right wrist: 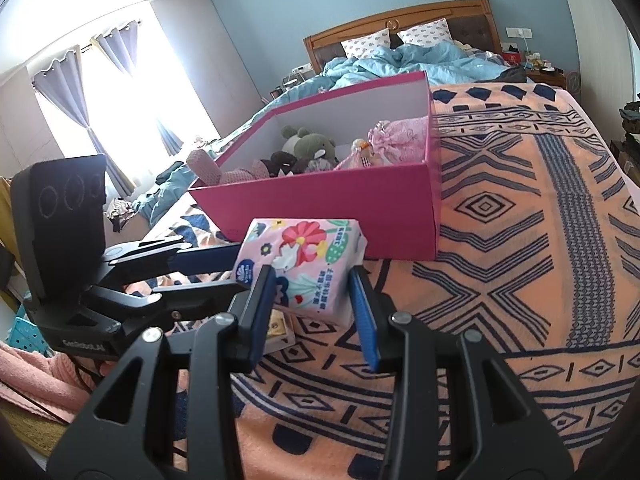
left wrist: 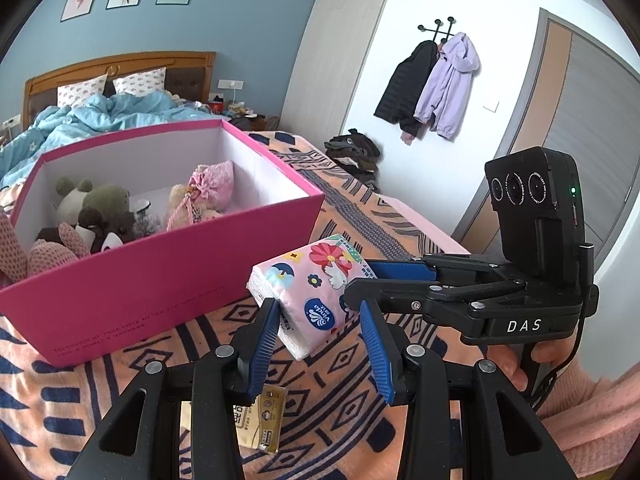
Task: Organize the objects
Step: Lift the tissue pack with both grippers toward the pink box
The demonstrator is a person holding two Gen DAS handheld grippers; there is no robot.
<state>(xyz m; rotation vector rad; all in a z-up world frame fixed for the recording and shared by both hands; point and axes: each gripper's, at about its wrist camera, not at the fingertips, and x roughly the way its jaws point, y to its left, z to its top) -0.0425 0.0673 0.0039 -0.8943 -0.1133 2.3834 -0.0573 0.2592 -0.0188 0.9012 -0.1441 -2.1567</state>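
tissue pack (left wrist: 308,292) clamped between left hand-held gripper (left wrist: 320,320) and right hand-held gripper (right wrist: 312,300), pink box (left wrist: 160,264) just ahead, long side facing.

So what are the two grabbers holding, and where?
Both hold the tissue pack: the left gripper pinches one end, the right gripper the other, lifting it off the blanket.
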